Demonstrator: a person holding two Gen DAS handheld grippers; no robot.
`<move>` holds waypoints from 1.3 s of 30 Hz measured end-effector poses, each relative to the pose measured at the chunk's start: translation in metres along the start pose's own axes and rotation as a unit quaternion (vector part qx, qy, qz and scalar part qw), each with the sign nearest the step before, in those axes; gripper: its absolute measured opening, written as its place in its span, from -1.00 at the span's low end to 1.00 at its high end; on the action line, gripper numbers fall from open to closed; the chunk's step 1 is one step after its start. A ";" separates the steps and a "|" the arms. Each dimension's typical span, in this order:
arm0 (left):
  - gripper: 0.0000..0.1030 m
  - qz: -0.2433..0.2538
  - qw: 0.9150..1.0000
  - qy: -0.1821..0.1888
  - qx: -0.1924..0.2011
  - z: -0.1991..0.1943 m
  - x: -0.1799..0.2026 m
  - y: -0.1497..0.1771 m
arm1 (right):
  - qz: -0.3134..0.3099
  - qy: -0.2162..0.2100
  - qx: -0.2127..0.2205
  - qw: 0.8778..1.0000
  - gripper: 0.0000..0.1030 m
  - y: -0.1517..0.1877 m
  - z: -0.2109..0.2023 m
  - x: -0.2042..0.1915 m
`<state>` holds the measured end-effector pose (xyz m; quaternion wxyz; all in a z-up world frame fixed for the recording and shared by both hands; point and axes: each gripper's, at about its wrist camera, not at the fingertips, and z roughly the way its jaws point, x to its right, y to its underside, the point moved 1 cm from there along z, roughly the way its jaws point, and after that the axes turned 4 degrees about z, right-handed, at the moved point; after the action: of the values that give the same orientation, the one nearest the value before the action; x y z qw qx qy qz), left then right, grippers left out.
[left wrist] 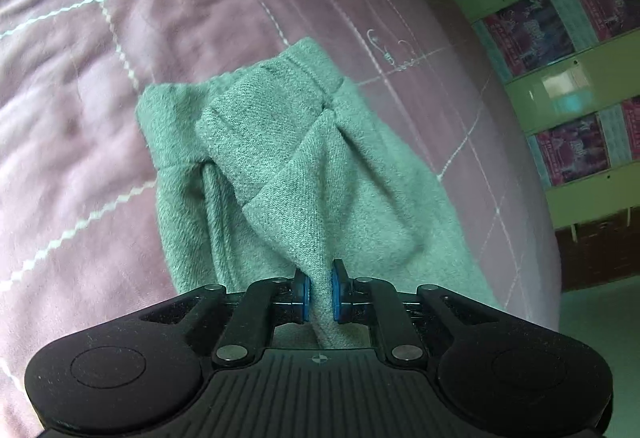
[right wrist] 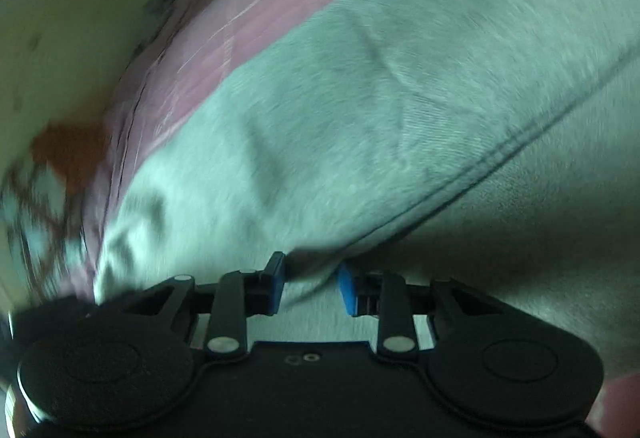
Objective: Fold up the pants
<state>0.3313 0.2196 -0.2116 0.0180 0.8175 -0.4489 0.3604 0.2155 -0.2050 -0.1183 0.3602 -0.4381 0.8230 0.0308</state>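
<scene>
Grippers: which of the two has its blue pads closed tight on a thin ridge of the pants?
The left gripper: it pinches a narrow ridge of the pants. The right gripper stands wider around thicker cloth.

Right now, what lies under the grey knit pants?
Under the grey knit pants lies a mauve quilted bedspread with white stitched lines, visible all round them. What is beneath the bunched cloth itself is covered, so nothing more can be told.

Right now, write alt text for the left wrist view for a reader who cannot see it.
The left gripper pinches a ridge of the grey-green pants between its blue pads. The bunched pants lie on a pink quilted bedspread; green wall tiles show at right.
</scene>
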 end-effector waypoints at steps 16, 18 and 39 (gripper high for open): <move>-0.79 0.035 0.998 -0.042 -0.016 -0.017 -0.046 0.001 | -0.173 0.054 0.003 0.983 -0.87 0.071 -0.005 -0.039; -0.79 0.042 0.998 -0.049 -0.014 -0.028 -0.039 0.004 | -0.175 0.052 0.001 0.983 -0.75 0.070 -0.005 -0.042; -0.09 -0.042 0.997 -0.058 0.031 -0.064 -0.049 0.014 | -0.018 -0.017 -0.016 1.000 -0.47 0.047 -0.035 0.010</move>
<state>0.2674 0.2697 -0.1978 -0.0182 0.8552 -0.4034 0.3250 0.1575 -0.1955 -0.1112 0.3681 -0.4578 0.8080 0.0449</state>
